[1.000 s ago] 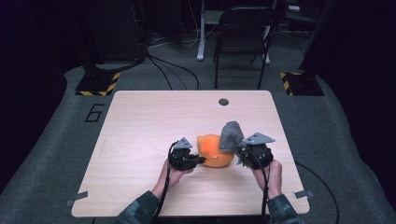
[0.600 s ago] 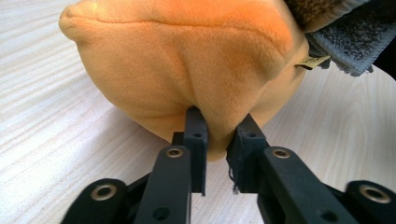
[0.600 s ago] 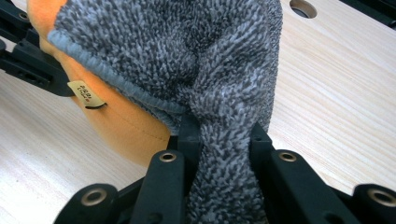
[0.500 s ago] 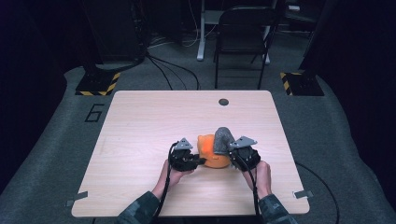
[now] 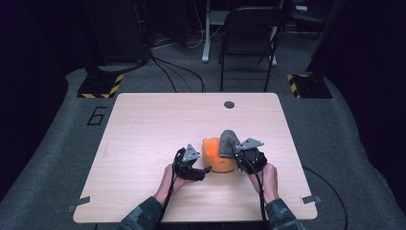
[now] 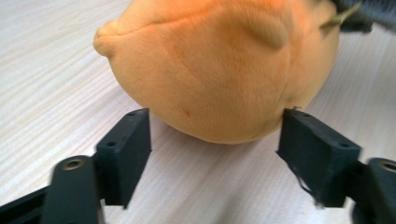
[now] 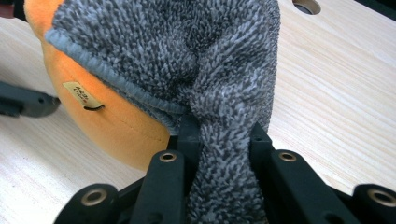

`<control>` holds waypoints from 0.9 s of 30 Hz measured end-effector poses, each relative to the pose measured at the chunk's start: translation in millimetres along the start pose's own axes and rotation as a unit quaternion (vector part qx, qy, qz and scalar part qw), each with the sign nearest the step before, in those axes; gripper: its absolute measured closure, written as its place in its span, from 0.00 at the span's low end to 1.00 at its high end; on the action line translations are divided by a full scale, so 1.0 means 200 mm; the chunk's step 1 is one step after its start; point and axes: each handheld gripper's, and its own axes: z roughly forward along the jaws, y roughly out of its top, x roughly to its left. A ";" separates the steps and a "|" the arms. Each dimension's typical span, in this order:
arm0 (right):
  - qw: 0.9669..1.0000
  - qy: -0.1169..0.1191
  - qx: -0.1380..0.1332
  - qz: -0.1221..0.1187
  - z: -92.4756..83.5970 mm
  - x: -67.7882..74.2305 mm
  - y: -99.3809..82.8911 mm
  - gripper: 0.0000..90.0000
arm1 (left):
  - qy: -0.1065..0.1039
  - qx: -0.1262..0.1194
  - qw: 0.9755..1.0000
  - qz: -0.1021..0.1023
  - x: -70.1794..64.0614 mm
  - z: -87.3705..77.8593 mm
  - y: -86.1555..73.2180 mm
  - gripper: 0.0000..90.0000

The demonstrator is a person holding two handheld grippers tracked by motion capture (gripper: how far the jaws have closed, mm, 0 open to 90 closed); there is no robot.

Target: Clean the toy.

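Jaws of the left gripper (image 6: 215,140) have just spread off the orange plush (image 5: 218,155), so the right gripper (image 7: 219,135), pinching the grey cloth (image 7: 187,60), may shove it aside.

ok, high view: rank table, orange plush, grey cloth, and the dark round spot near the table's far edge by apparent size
1. table
2. orange plush
3. grey cloth, though part of it is bunched in the right gripper, so it is close to the plush
4. dark round spot
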 end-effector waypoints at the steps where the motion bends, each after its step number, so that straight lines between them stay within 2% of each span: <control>1: 1.000 0.000 0.000 0.001 0.00 0.00 0.00 0.83 | 0.004 -0.002 1.000 0.009 0.00 0.01 -0.01 0.25; 7: 1.000 0.001 0.002 0.003 0.00 0.00 0.00 0.83 | 0.029 -0.012 0.998 0.055 -0.02 0.04 -0.01 0.24; 10: 1.000 0.001 0.002 0.004 0.01 0.00 0.00 0.83 | 0.032 -0.014 0.996 0.079 -0.03 0.05 -0.01 0.30; 14: 1.000 0.002 0.002 0.006 0.01 -0.01 0.00 0.83 | 0.031 -0.016 0.995 0.098 -0.04 0.07 -0.01 0.43; 17: 1.000 0.007 0.002 0.012 0.02 -0.01 -0.01 0.83 | 0.032 -0.024 0.995 0.097 -0.04 0.07 -0.02 0.60; 19: 1.000 0.010 -0.007 0.014 0.00 -0.02 -0.01 0.83 | 0.033 -0.028 0.995 0.087 -0.04 0.08 -0.02 0.70; 20: 1.000 0.012 -0.012 0.018 -0.02 -0.03 -0.01 0.83 | 0.032 -0.029 0.995 0.087 -0.04 0.07 -0.02 0.73; 23: 0.999 -0.009 -0.027 0.039 -0.12 -0.13 -0.05 0.83 | 0.030 -0.027 0.996 0.085 -0.04 0.07 -0.03 0.79; 25: 0.997 -0.025 -0.025 0.069 -0.18 -0.25 -0.13 0.83 | 0.028 -0.027 0.996 0.085 -0.04 0.07 -0.03 0.82; 27: 0.995 -0.033 -0.022 0.095 -0.20 -0.33 -0.21 0.83 | 0.027 -0.031 0.996 0.082 -0.03 0.07 -0.03 0.84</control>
